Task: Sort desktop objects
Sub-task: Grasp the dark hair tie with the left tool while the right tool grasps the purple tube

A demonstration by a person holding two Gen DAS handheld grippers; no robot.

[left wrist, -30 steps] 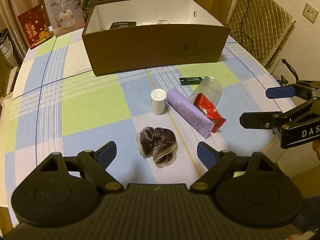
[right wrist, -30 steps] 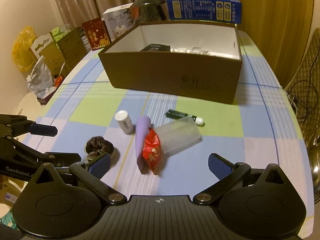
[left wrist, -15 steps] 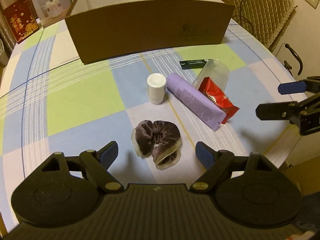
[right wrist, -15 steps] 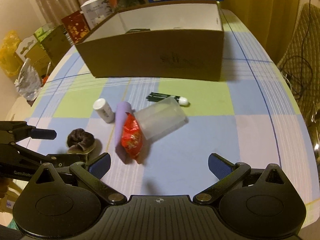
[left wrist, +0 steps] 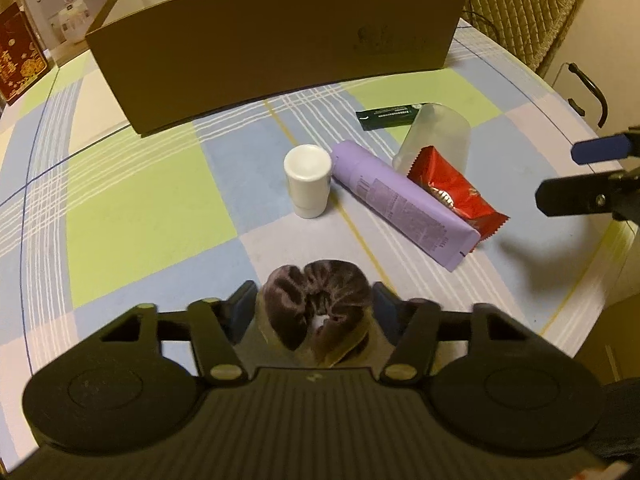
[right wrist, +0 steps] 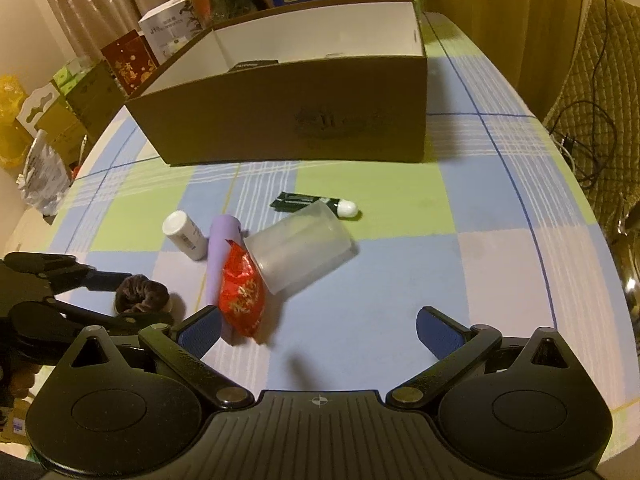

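Note:
A dark purple velvet scrunchie [left wrist: 318,306] lies between the fingers of my left gripper [left wrist: 314,308], which stands open around it; it also shows in the right wrist view [right wrist: 142,294]. Past it lie a white bottle [left wrist: 307,180], a purple tube [left wrist: 404,204], a red snack packet [left wrist: 452,192], a clear plastic cup [left wrist: 436,136] on its side and a dark green tube [left wrist: 390,117]. My right gripper [right wrist: 318,326] is open and empty, low over the table just in front of the red packet [right wrist: 242,296].
A large brown cardboard box [right wrist: 288,116] stands open at the back with a few items inside. Boxes and packages [right wrist: 168,28] stand behind and to the left. The table's right edge [left wrist: 580,280] is close; a padded chair [left wrist: 516,4] stands beyond it.
My left gripper has moved forward and down so the scrunchie now sits between its fingers, which have narrowed. My right gripper has moved forward toward the red packet.

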